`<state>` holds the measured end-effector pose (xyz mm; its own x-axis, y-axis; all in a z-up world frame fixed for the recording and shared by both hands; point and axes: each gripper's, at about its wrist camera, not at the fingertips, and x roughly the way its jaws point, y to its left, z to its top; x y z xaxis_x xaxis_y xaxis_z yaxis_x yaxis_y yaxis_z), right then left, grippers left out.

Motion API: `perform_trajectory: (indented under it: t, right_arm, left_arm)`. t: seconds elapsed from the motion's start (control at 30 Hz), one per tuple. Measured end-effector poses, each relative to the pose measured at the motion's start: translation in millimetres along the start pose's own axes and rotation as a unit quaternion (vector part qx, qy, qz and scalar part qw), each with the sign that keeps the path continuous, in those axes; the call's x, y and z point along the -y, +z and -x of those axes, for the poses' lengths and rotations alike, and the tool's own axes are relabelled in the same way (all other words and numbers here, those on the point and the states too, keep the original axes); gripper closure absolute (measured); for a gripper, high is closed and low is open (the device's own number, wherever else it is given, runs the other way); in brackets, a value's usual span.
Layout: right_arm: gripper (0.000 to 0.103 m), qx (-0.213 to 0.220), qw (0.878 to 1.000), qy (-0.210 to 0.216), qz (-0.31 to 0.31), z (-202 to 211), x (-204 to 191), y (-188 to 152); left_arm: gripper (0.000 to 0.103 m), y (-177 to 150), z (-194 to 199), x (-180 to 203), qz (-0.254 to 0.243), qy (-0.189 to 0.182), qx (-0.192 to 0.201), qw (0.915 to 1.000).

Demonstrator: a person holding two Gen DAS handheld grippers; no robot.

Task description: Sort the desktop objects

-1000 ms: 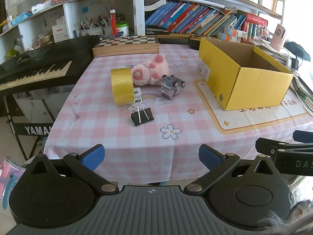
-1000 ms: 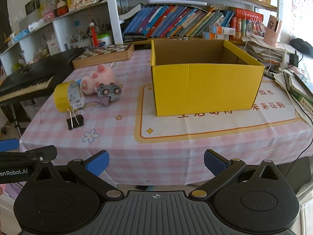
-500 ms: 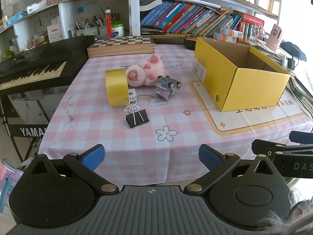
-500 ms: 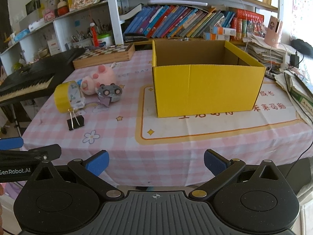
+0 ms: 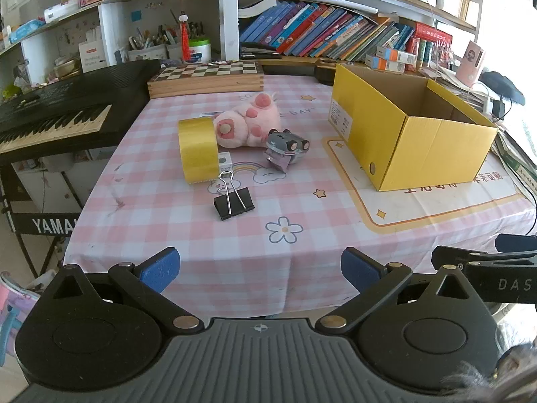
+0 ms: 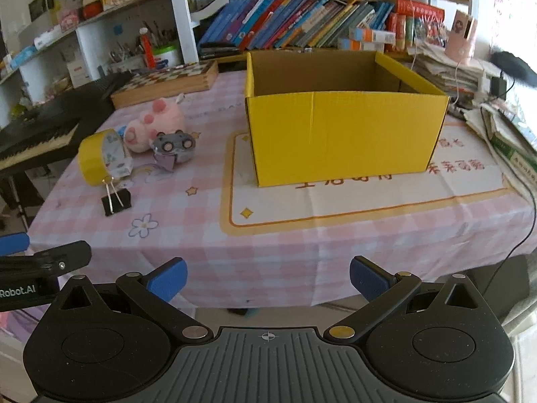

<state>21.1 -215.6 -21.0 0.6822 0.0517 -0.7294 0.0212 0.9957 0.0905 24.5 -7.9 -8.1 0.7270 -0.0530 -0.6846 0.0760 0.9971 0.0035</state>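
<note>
An open yellow cardboard box (image 5: 412, 144) (image 6: 342, 137) stands on the right of the pink checked tablecloth. To its left lie a yellow tape roll (image 5: 197, 149) (image 6: 92, 161), a pink plush toy (image 5: 246, 124) (image 6: 154, 124), a small grey toy car (image 5: 285, 147) (image 6: 174, 146) and a black binder clip (image 5: 234, 203) (image 6: 115, 201). My left gripper (image 5: 260, 267) is open and empty, short of the table's front edge. My right gripper (image 6: 266, 277) is open and empty, in front of the box.
A wooden chessboard box (image 5: 206, 77) lies at the table's back. A black keyboard (image 5: 53, 114) stands left of the table. Shelves of books (image 5: 322, 37) run behind. Stacked papers and cables (image 6: 496, 114) lie to the right.
Both grippers have drawn back slightly and shifted; the objects have slid a little in both views. The objects themselves have not moved. Both grippers stay open.
</note>
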Motion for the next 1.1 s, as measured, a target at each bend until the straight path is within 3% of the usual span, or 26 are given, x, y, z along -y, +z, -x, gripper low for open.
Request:
perform_trajectory:
  t: [0.4,1.1]
  right_arm:
    - [0.000,0.012,1.000,0.011,0.012,2.8,-8.5,1.8]
    - [0.000,0.054,0.993,0.019,0.099,-3.3,-43.6,18.9]
  left_arm:
    - [0.000,-1.9,-2.7,-4.7,0.007,0.002,-0.002,1.0000]
    - [0.000,2.1,-13.5,-25.4,0.045,0.020,-0.001,0.9988]
